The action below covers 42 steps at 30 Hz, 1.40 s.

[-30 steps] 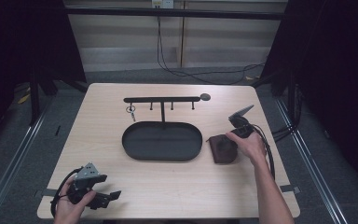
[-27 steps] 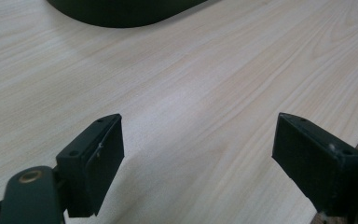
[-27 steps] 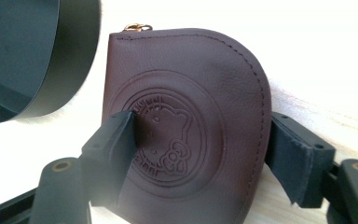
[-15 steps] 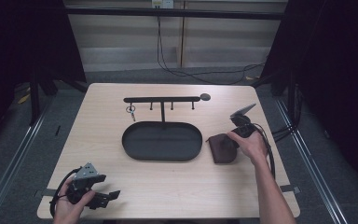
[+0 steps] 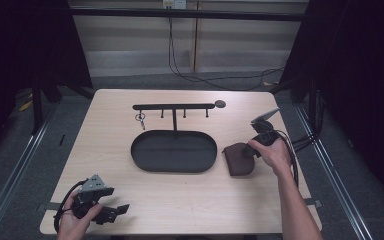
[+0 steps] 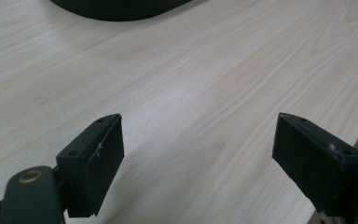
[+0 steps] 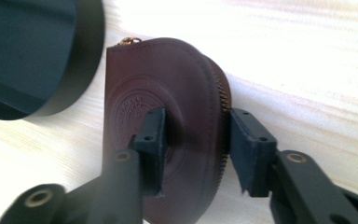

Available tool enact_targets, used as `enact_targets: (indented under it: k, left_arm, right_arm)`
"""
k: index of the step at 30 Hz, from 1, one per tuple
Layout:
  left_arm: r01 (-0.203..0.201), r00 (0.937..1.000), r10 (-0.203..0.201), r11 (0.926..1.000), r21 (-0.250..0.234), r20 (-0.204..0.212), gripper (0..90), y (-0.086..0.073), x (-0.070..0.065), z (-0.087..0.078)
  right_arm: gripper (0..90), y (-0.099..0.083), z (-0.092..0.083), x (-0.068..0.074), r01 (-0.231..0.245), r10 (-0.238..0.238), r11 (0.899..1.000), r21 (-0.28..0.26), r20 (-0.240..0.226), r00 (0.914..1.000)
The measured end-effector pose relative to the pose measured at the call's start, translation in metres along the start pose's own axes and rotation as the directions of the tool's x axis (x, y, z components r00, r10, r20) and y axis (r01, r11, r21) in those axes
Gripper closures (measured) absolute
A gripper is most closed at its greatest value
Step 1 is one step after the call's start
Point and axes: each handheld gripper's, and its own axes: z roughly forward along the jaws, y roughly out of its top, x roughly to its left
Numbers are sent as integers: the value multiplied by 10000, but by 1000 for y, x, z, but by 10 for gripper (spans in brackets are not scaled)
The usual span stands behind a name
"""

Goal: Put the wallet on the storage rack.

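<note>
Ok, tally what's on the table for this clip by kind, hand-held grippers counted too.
Oval black tray: 1
Black hook rack with a key ring on it: 1
Brown leather pouch: 1
Grippers: 2, left gripper open over bare wood, right gripper with its jaws around the pouch
Total: 5

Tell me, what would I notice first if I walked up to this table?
Probably the big black oval tray in the middle of the wooden table, with a key rack standing behind it. Just right of the tray lies a round brown leather pouch, and the right gripper has its jaws on either side of the pouch's zipped edge.
</note>
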Motion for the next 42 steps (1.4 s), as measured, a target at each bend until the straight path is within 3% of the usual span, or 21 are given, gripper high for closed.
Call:
enact_targets:
  k: [2,14,20,23,25,26,29,30,42]
  left_arm:
    - [34,10000,-34,10000,-7,24,165,0,0,0]
    - [-10,10000,10,10000,35,41,165,0,0,0]
    - [-11,10000,11,10000,61,-11,165,0,0,1]
    - [-7,10000,7,10000,58,-32,165,0,0,1]
    - [24,10000,-24,10000,78,-8,165,0,0,1]
    - [-6,10000,5,10000,96,58,165,0,0,1]
    - [28,10000,-28,10000,76,16,165,0,0,1]
    - [55,10000,-55,10000,40,12,165,0,0,1]
    - [14,10000,-14,10000,21,26,165,0,0,1]
  right_arm:
    - [598,2,-4,5,193,-193,9998,-6,412,9990]
    - [661,8,-13,15,120,-149,9992,388,752,9971]
    - [666,13,-20,22,365,-455,9964,765,1189,9919]
    - [731,14,-24,25,371,-434,9967,717,896,9950]
    - [731,15,-26,27,409,-477,9967,707,977,9941]
    - [738,17,-28,31,557,-663,9948,851,1280,9896]
    - [744,18,-31,33,568,-653,9954,776,1118,9916]
    - [746,19,-33,36,601,-713,9942,892,1289,9891]
    - [749,27,-53,47,705,-840,9929,963,1450,9859]
